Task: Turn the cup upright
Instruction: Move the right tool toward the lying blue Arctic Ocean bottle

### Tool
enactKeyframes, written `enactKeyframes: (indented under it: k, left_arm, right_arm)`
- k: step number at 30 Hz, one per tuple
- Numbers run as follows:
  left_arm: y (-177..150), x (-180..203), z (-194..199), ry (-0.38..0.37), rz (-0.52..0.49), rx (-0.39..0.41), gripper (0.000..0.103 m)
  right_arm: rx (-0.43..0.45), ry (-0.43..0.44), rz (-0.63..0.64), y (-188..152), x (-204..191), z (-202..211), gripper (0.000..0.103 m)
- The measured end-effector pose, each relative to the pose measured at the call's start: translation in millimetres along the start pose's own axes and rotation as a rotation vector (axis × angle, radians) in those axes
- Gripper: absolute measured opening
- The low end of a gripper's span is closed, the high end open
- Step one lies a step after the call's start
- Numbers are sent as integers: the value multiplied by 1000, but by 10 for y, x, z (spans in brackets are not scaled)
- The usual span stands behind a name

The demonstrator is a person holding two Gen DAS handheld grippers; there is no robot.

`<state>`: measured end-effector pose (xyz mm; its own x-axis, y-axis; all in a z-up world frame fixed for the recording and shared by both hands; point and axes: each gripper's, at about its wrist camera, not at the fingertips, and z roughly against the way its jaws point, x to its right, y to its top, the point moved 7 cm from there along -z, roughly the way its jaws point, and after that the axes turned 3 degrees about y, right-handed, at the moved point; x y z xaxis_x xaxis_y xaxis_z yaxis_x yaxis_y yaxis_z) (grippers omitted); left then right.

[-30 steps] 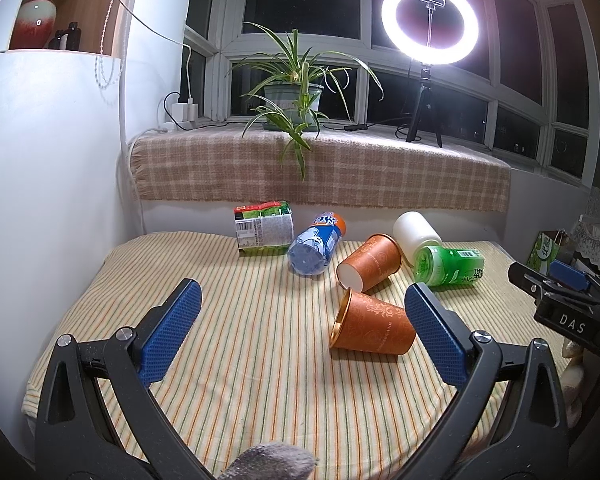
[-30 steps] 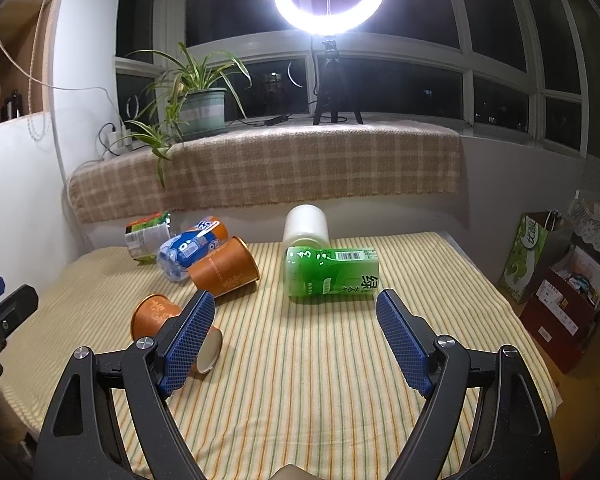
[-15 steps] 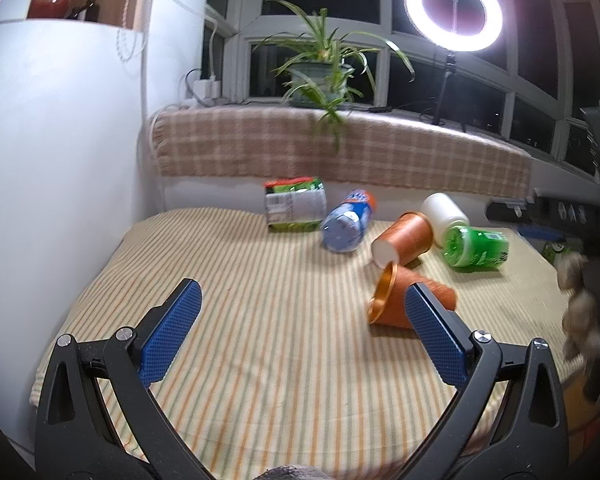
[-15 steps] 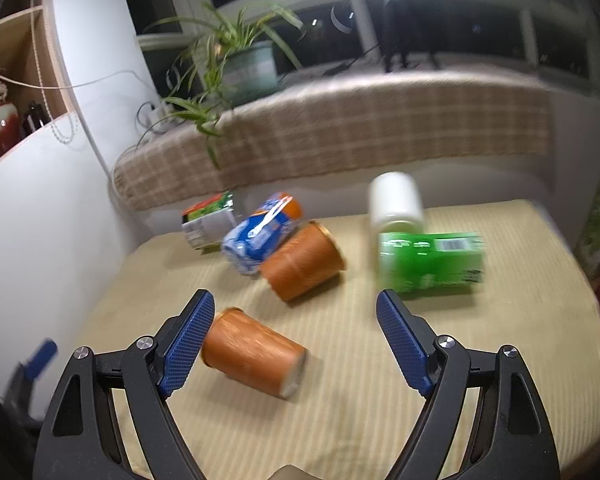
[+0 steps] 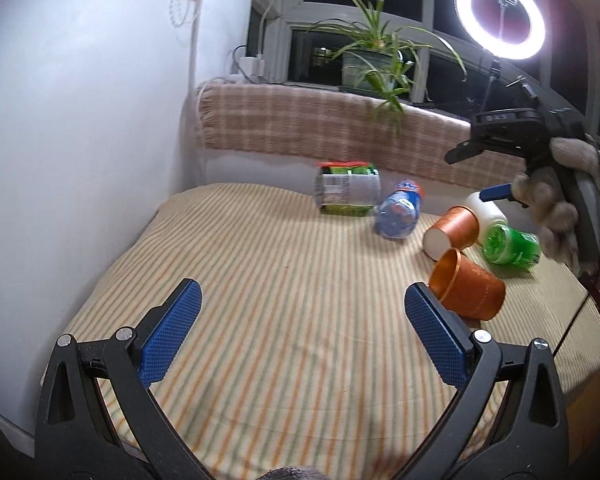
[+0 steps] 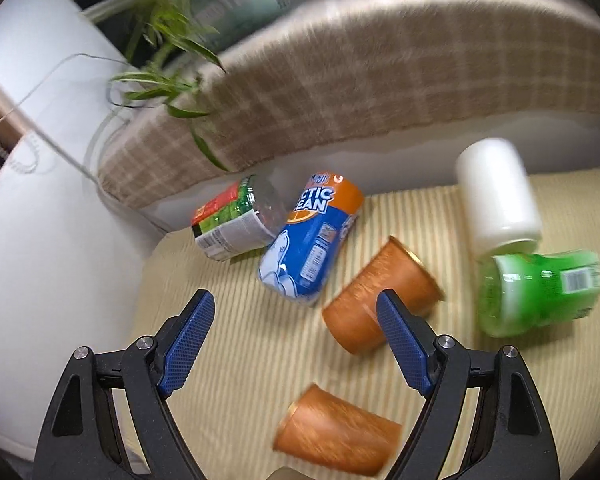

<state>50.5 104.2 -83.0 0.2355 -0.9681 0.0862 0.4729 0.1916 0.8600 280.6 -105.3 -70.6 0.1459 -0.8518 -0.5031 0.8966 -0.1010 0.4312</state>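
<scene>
Two orange paper cups lie on their sides on the striped tablecloth. The near cup (image 5: pixel 468 286) (image 6: pixel 336 430) has its open mouth to the left. The far cup (image 5: pixel 452 232) (image 6: pixel 376 300) lies behind it. My left gripper (image 5: pixel 300 336) is open and empty, low over the cloth, left of the near cup. My right gripper (image 6: pixel 292 340) is open and empty, above the table over both cups; its body (image 5: pixel 512 132) shows in the left wrist view, held by a gloved hand.
A blue and orange bottle (image 6: pixel 312 240), a green-labelled jar (image 6: pixel 228 224), a white bottle (image 6: pixel 496 196) and a green bottle (image 6: pixel 540 292) lie along the back of the table (image 5: pixel 260 280). A white wall (image 5: pixel 80 140) stands at the left. The table's right edge (image 5: pixel 584 304) is near.
My right gripper has risen and moved forward over the table, tilting down at the cups. My left gripper has shifted left and turned slightly. The cups have not moved.
</scene>
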Motion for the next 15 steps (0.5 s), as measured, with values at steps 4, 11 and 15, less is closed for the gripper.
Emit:
enactKeyframes:
  k: [4,11,15]
  left_arm:
    - [-18,-135,-11,17,21,-2,103]
    - [-78,-383,-46,45,57,-13,103]
    - [-109,-511,-66,58,75,-20,103]
  right_arm:
    - [-82,-5,-88,101,15,-323,83]
    - [-130,-71,-160,205,65,-686,77]
    - [-136,-117,-169,260,63,-803,76]
